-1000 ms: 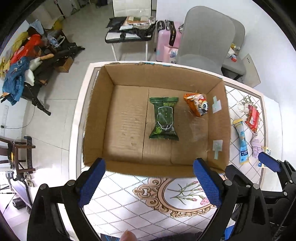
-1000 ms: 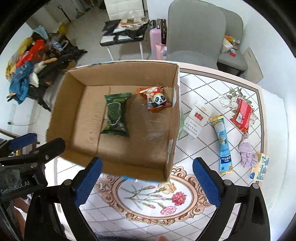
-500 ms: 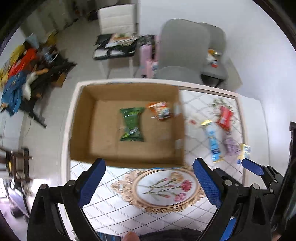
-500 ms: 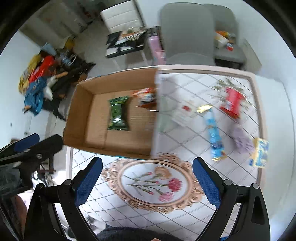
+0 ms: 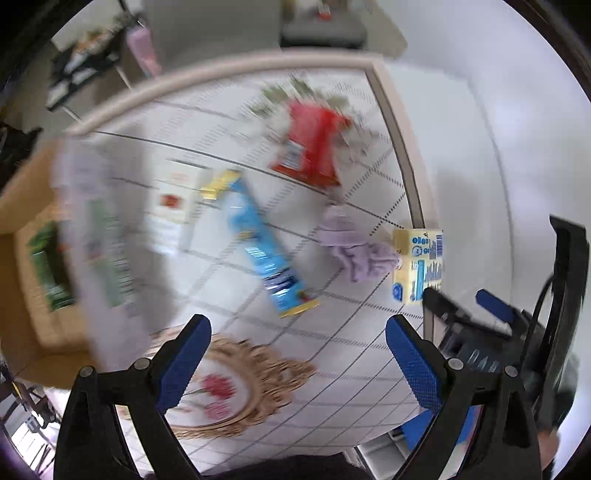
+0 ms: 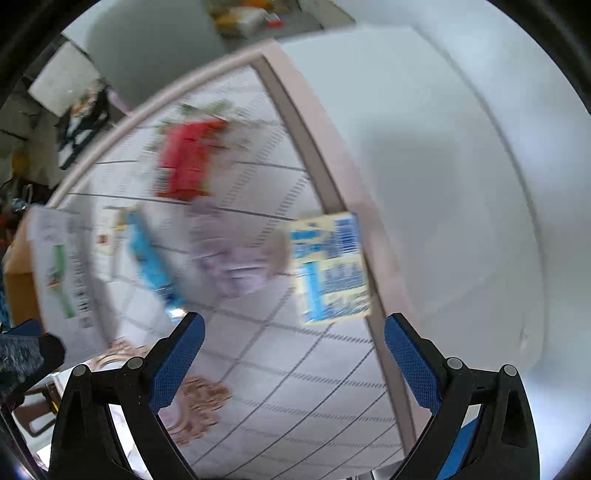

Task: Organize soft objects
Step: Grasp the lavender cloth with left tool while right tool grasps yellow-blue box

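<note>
Both views are motion-blurred. On the tiled table (image 5: 354, 354) lie a blue tube pack (image 5: 264, 245), a red packet (image 5: 312, 147), a lilac soft cloth (image 5: 354, 247) and a yellow-blue carton (image 5: 417, 269) at the right edge. The cardboard box (image 5: 33, 266) with a green pack (image 5: 48, 269) inside is at the left. My left gripper (image 5: 297, 363) is open and empty above the table. My right gripper (image 6: 293, 363) is open and empty, with the carton (image 6: 332, 266) and cloth (image 6: 229, 258) just ahead of it.
A white cigarette-like pack (image 5: 171, 205) lies beside the box. The table's right edge (image 6: 332, 173) borders white floor. A grey chair (image 5: 321, 26) stands behind the table. The right gripper shows in the left wrist view (image 5: 476, 317).
Both grippers have swung right, away from the box and closer to the loose items at the table's right edge. Both stay open and empty.
</note>
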`<state>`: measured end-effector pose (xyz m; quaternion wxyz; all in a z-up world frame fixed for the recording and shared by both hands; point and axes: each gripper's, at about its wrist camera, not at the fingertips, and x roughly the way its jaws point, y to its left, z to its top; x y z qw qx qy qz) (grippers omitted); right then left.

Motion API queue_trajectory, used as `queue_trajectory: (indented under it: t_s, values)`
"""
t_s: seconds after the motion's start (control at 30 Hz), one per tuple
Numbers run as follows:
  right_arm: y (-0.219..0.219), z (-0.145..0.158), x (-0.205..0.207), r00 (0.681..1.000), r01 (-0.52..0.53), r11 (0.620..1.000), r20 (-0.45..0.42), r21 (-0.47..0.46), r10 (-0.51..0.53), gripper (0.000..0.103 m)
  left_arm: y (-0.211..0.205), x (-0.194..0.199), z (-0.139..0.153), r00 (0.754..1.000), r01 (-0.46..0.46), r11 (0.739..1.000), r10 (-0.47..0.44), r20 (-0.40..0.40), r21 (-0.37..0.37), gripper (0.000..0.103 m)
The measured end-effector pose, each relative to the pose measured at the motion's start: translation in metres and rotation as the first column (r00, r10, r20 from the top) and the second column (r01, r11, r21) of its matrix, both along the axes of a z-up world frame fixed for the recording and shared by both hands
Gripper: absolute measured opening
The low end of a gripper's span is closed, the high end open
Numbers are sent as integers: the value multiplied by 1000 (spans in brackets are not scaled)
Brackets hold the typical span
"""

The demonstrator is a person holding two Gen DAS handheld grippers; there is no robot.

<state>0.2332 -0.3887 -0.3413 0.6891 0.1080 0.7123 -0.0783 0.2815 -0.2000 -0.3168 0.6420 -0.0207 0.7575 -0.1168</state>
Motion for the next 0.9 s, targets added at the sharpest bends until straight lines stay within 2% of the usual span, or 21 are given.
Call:
queue_trajectory:
  t_s: [0.13, 0.3, 0.43, 0.6, 0.67, 0.7, 0.73, 0.8, 0.83, 0.9]
  values:
    - [-16, -38, 8, 998, 1, 1000, -66, 21, 0, 99, -34, 20, -58, 993, 2, 1000, -2, -122, 4, 97]
    - [-23, -67, 16, 994, -5, 999, -109, 51, 11, 99, -56, 41, -115, 969, -17, 1000, 19, -246, 8, 97]
    - [-30, -79, 21, 991, -2, 997, -130, 75, 11, 99, -64, 44, -142, 949, -23, 1000, 28, -314, 19, 97]
    - [-31, -87, 26, 989, -2, 996, -150, 90, 15, 97, -73, 44, -150, 956, 6, 998, 11, -295, 55, 91]
    - [-31, -88, 28, 988, -4, 996, -153, 93, 19, 94, -78, 43, -146, 965, 46, 995, -22, -261, 89, 78]
    - [-30, -91, 25, 988, -3, 996, -154, 94, 17, 90, -81, 43, -143, 968, 64, 993, -37, -248, 102, 67]
    - [-31, -93, 24, 988, 3, 995, -157, 97, 13, 86, -83, 42, -140, 971, 88, 990, -59, -233, 115, 52]
    - [-30, -100, 25, 985, 6, 996, -170, 92, 9, 75, -87, 39, -134, 972, 133, 984, -107, -207, 117, 36]
    - [-29, -102, 24, 985, 8, 996, -175, 89, 8, 69, -87, 38, -134, 971, 142, 983, -117, -207, 114, 36]
    - [-31, -102, 21, 984, 19, 996, -179, 92, -2, 67, -84, 34, -132, 973, 143, 983, -118, -196, 118, 35]
